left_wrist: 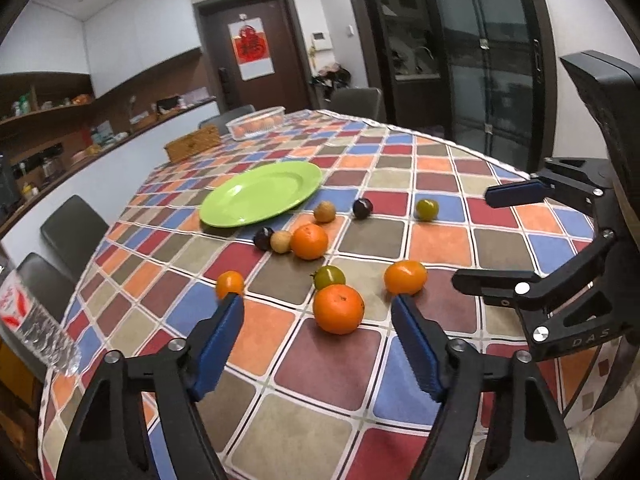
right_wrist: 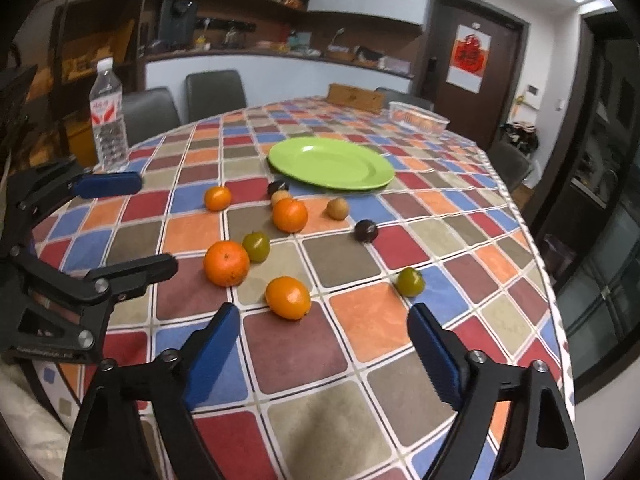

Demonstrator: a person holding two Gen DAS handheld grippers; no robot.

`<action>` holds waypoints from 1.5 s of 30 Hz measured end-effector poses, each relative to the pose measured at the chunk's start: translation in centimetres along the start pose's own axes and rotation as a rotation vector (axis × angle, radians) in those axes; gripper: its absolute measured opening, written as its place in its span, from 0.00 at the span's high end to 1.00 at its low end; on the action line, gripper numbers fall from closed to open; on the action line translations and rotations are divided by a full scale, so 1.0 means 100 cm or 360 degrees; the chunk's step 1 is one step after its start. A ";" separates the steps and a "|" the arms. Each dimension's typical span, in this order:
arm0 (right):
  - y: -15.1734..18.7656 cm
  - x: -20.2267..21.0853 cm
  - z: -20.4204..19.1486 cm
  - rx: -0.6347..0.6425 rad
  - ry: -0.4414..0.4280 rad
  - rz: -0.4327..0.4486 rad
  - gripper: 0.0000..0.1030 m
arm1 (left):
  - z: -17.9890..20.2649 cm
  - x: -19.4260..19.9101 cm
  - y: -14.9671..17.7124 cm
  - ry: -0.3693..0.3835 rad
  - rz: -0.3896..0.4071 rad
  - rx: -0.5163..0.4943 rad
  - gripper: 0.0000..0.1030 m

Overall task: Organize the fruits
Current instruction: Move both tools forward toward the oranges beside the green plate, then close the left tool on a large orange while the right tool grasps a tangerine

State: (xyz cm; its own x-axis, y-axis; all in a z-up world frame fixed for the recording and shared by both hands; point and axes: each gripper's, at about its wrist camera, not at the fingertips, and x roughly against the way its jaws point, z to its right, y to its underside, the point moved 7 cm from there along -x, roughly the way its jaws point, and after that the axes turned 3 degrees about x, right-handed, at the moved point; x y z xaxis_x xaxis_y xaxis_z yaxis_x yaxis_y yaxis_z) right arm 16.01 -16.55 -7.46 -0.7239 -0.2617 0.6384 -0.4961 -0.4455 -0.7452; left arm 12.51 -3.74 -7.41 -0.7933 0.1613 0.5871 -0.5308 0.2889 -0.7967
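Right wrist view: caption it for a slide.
Open right claw faces loose fruit before an empty green plate.

Four oranges [right_wrist: 226, 263] on the cloth, two green fruits [right_wrist: 256, 246], two dark plums [right_wrist: 366, 231], two tan ones [right_wrist: 337, 208], one plate [right_wrist: 312, 152], one bottle [right_wrist: 107, 120], perhaps one tub [right_wrist: 418, 118].

Ahead of us a checkered tablecloth [right_wrist: 360, 360] covers the table, grey chairs [right_wrist: 216, 94] beyond. Farther off, a dark door [left_wrist: 252, 48] in white walls; wooden shelving [right_wrist: 224, 12] to our left.
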 end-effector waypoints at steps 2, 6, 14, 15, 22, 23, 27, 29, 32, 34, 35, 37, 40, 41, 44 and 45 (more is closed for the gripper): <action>0.000 -0.007 -0.002 0.0034 -0.0032 -0.0026 0.22 | 0.000 -0.007 0.000 0.0034 -0.0031 -0.0015 0.33; -0.002 -0.021 -0.008 0.0082 -0.0099 -0.0065 0.28 | 0.000 -0.024 0.005 0.0099 -0.0118 -0.0028 0.40; -0.001 -0.050 -0.010 0.0088 -0.0220 -0.0157 0.41 | 0.004 -0.051 0.012 0.0190 -0.0240 -0.0050 0.47; 0.000 -0.052 -0.010 0.0083 -0.0232 -0.0166 0.43 | 0.004 -0.054 0.012 0.0199 -0.0256 -0.0053 0.48; 0.002 -0.066 -0.013 0.0061 -0.0326 -0.0219 0.49 | 0.004 -0.070 0.015 0.0236 -0.0340 -0.0046 0.52; 0.002 -0.068 -0.013 0.0058 -0.0337 -0.0225 0.50 | 0.004 -0.072 0.015 0.0238 -0.0347 -0.0042 0.54; 0.004 -0.073 -0.014 0.0042 -0.0387 -0.0254 0.55 | 0.004 -0.077 0.017 0.0254 -0.0378 -0.0016 0.59; 0.004 -0.074 -0.014 0.0027 -0.0404 -0.0261 0.56 | 0.005 -0.079 0.017 0.0266 -0.0391 -0.0002 0.61; 0.003 -0.077 -0.014 0.0004 -0.0439 -0.0270 0.61 | 0.004 -0.080 0.015 0.0263 -0.0396 0.0008 0.61; 0.004 -0.078 -0.015 -0.0012 -0.0460 -0.0276 0.66 | 0.004 -0.080 0.015 0.0267 -0.0404 0.0036 0.61; 0.003 -0.078 -0.015 -0.0019 -0.0460 -0.0276 0.66 | 0.004 -0.079 0.015 0.0269 -0.0406 0.0051 0.61; 0.003 -0.078 -0.016 -0.0028 -0.0466 -0.0279 0.66 | 0.003 -0.078 0.014 0.0262 -0.0405 0.0077 0.61; 0.000 -0.076 -0.017 -0.0041 -0.0467 -0.0268 0.66 | 0.001 -0.074 0.012 0.0255 -0.0387 0.0115 0.61; -0.001 -0.074 -0.017 -0.0043 -0.0464 -0.0261 0.66 | 0.000 -0.072 0.011 0.0250 -0.0378 0.0122 0.61; -0.006 -0.068 -0.017 -0.0054 -0.0453 -0.0239 0.66 | -0.002 -0.066 0.006 0.0236 -0.0348 0.0144 0.61; -0.007 -0.066 -0.016 -0.0060 -0.0448 -0.0231 0.66 | -0.002 -0.064 0.004 0.0236 -0.0342 0.0150 0.61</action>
State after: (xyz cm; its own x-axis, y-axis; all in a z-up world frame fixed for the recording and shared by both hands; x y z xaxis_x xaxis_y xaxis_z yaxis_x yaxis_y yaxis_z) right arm 20.44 -13.13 -11.45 -0.4860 -0.4268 0.7627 -0.6055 -0.4649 -0.6459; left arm 17.44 -4.42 -11.43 -0.6111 0.2442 0.7529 -0.7129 0.2437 -0.6576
